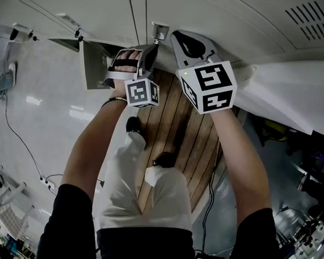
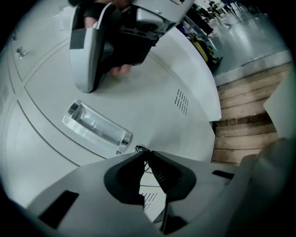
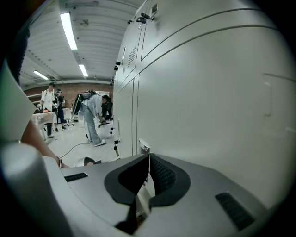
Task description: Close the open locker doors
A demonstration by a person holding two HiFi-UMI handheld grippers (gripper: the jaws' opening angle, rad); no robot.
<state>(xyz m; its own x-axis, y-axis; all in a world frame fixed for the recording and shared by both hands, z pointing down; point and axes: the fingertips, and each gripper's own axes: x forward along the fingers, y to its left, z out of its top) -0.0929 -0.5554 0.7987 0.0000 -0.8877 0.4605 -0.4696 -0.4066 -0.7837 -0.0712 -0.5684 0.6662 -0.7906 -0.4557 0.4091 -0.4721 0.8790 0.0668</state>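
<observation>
White locker doors (image 1: 220, 16) fill the top of the head view. One grey door (image 1: 94, 69) stands ajar at the left, next to my left gripper (image 1: 150, 51). In the left gripper view that gripper (image 2: 146, 153) has its tips together on nothing, just short of a small metal lock piece (image 2: 138, 148) and a clear bar handle (image 2: 97, 127) on a vented door (image 2: 181, 101). My right gripper (image 1: 179, 40) rests against the locker face right of the handle (image 1: 160, 30). In its own view it (image 3: 149, 155) is shut and empty, with the handle's end (image 3: 144, 147) just beyond.
A wooden platform (image 1: 177, 137) lies under the person's feet, with pale floor (image 1: 39, 121) and a cable to the left. Down the locker row, keys hang from locks (image 3: 117, 63). Several people stand around tables (image 3: 90, 115) far off. Dark equipment (image 1: 309, 186) sits at the right.
</observation>
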